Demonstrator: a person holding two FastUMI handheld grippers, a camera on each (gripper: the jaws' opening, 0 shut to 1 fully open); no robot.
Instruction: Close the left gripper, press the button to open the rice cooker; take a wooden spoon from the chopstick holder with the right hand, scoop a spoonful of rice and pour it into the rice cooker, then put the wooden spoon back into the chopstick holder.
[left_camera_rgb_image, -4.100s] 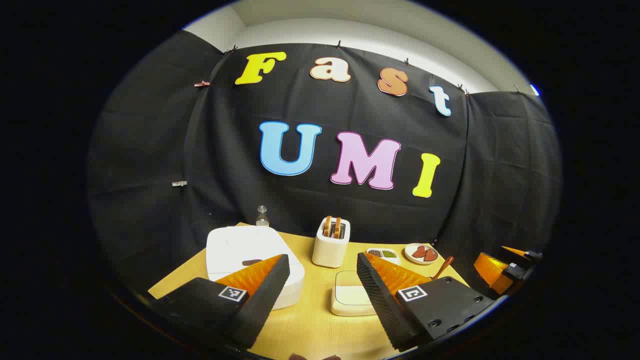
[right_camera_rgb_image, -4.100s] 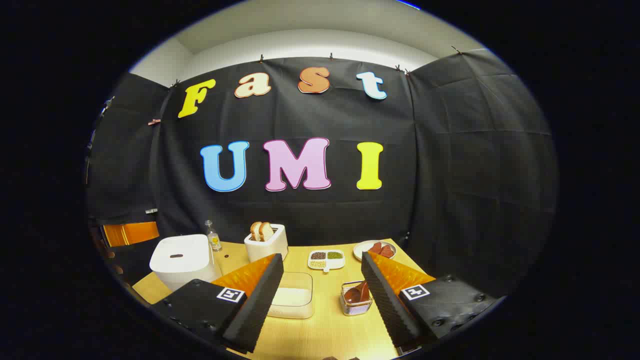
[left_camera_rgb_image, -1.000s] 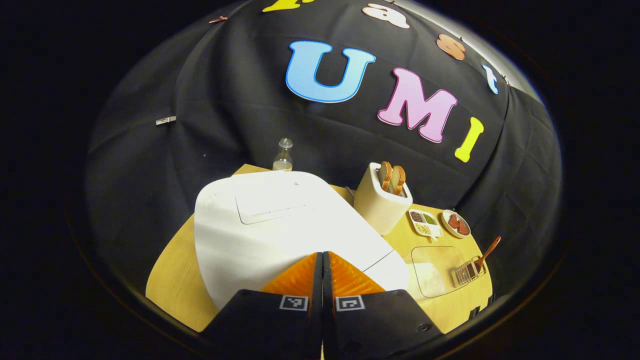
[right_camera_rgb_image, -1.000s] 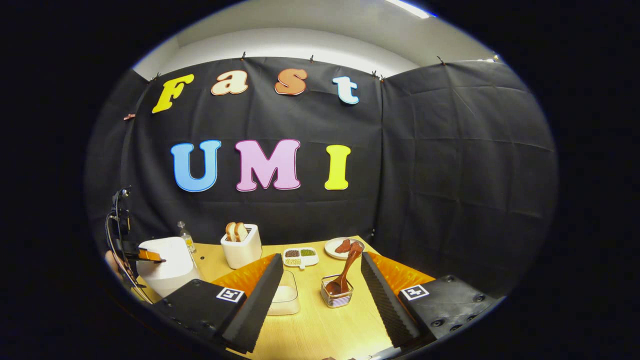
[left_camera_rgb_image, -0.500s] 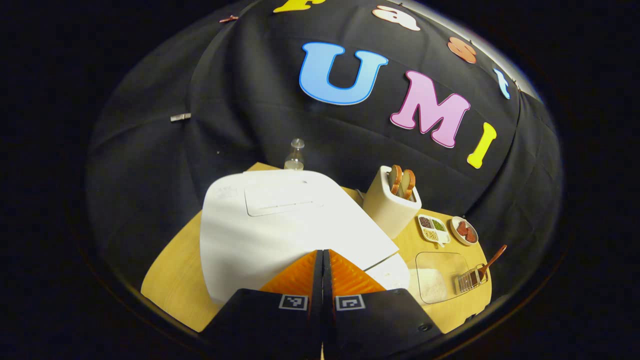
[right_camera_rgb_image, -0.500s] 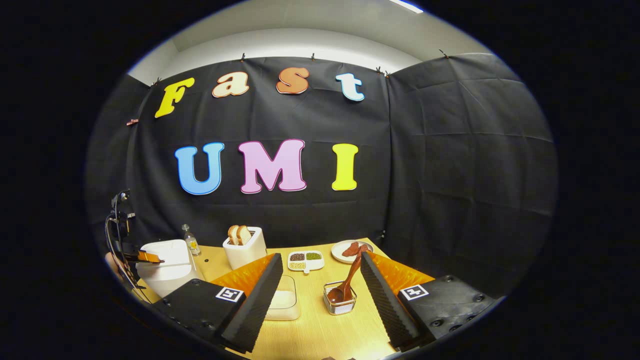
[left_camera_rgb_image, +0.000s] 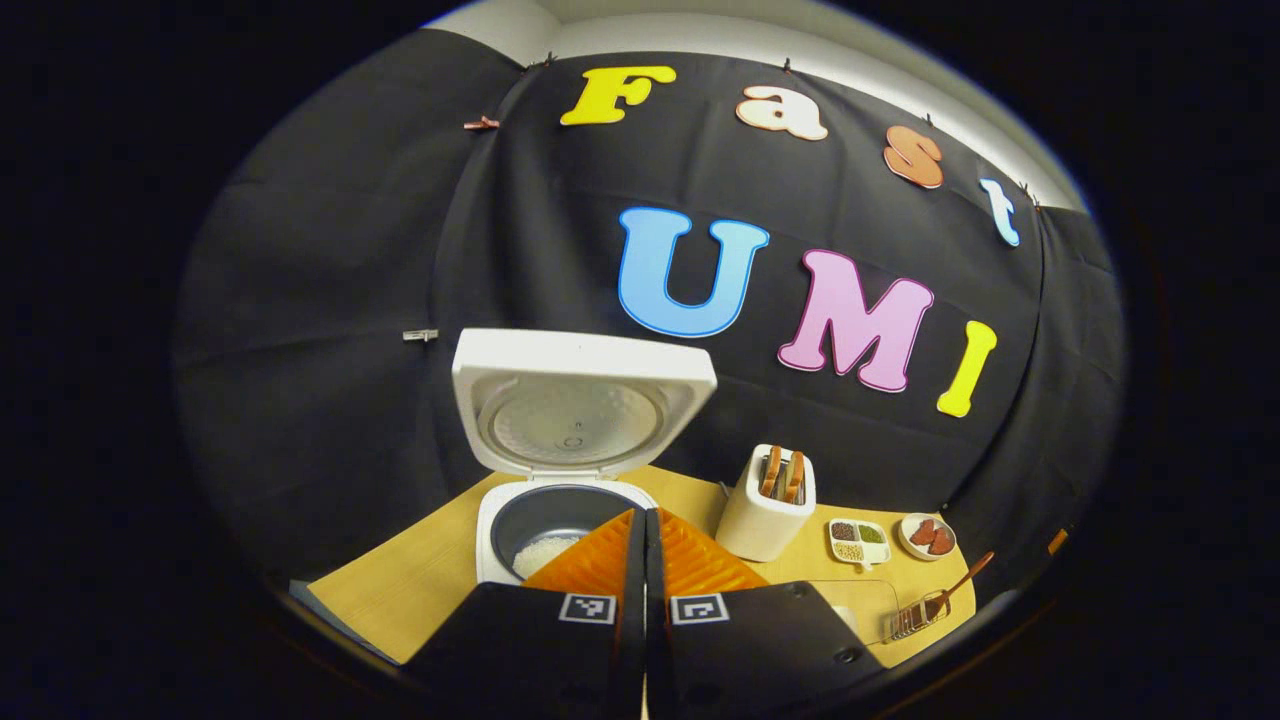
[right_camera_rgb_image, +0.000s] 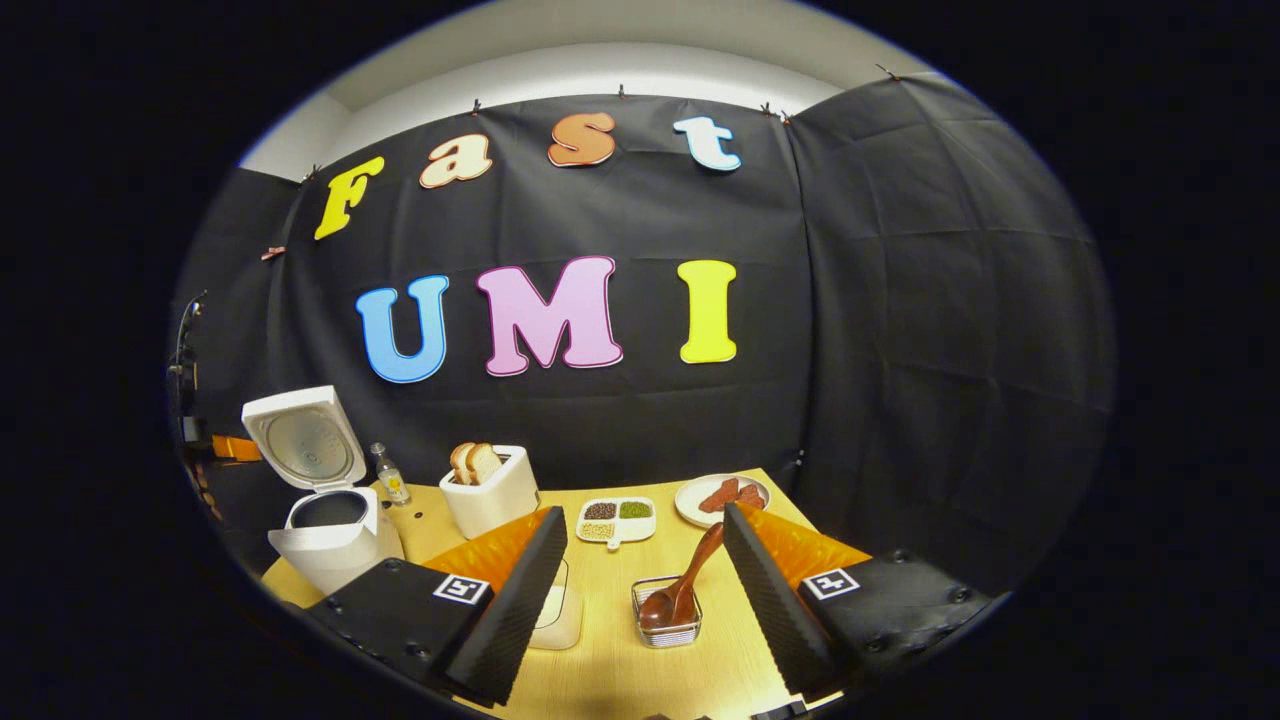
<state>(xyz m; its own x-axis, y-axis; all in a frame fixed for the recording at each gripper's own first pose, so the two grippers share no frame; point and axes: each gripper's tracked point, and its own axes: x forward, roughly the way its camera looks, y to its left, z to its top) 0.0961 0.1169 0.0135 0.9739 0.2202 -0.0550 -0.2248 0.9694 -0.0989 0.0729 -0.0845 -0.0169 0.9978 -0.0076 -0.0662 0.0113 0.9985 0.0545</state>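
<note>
Rice cooker (left_camera_rgb_image: 560, 500) lid up, pot open | your left gripper (left_camera_rgb_image: 645, 520) fingers pressed together, holding nothing | your right gripper (right_camera_rgb_image: 645, 540) spread wide, empty | wooden spoon (right_camera_rgb_image: 680, 585) leans in chopstick holder (right_camera_rgb_image: 667, 625) just ahead: straddle the handle, then squeeze.

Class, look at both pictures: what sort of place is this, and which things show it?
Probably a mock kitchen staged in a booth, not a home: an open rice cooker, a toaster holding bread and a wooden spoon share one small table against hung black cloth.
</note>
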